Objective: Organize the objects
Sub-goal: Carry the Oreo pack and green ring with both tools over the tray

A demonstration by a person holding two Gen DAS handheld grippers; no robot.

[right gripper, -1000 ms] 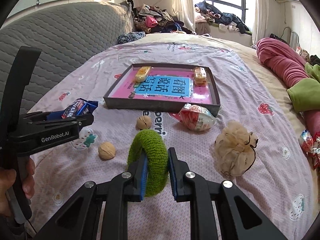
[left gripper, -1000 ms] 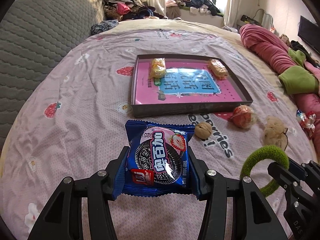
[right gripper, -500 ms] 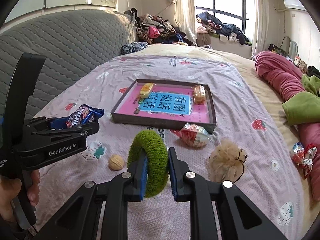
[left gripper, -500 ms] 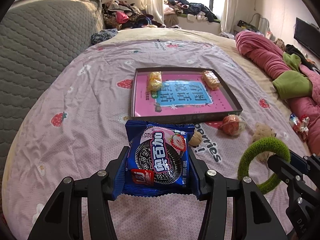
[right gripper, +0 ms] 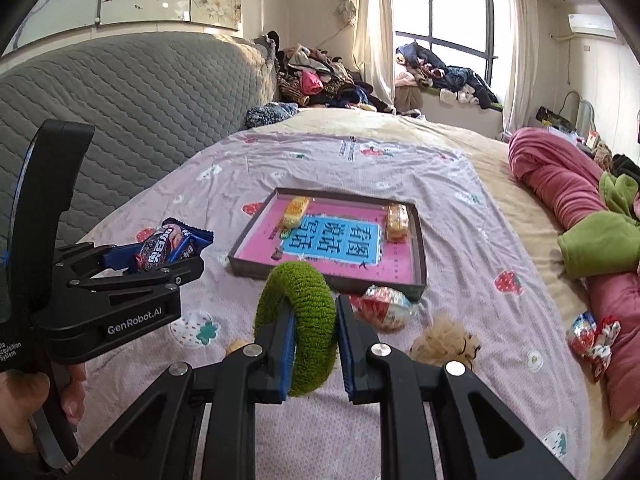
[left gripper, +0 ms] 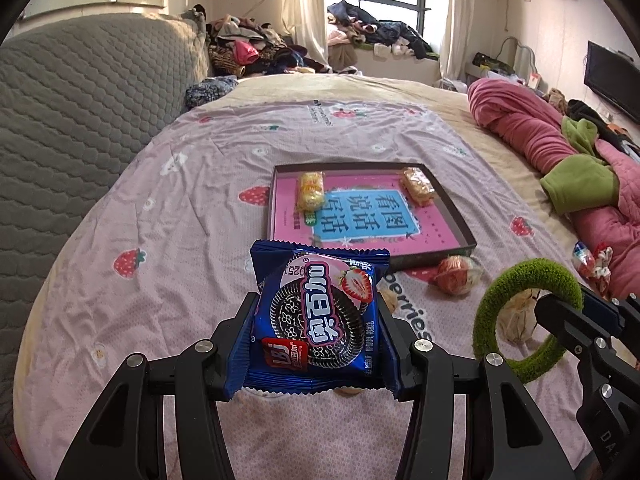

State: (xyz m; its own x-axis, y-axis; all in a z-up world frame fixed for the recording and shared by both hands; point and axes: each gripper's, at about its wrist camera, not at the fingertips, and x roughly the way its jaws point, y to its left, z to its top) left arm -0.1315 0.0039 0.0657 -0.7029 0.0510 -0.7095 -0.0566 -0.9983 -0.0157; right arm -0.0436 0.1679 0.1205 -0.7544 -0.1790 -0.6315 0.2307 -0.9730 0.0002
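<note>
Carry step: left tongs (left gripper: 316, 344) pinch blue strawberry-cookie foil packet (left gripper: 318, 316); right tongs (right gripper: 314, 344) pinch fuzzy green knitted ring (right gripper: 300, 320). Both above bed. Next, probably: over the shallow dark pink-lined tray (right gripper: 420, 256), lower, release.

A wide bed (right gripper: 400, 172) under a pink sheet; behind it, a bright window (right gripper: 440, 12) with curtains (right gripper: 372, 28); left, a grey quilted headboard (right gripper: 140, 92).
</note>
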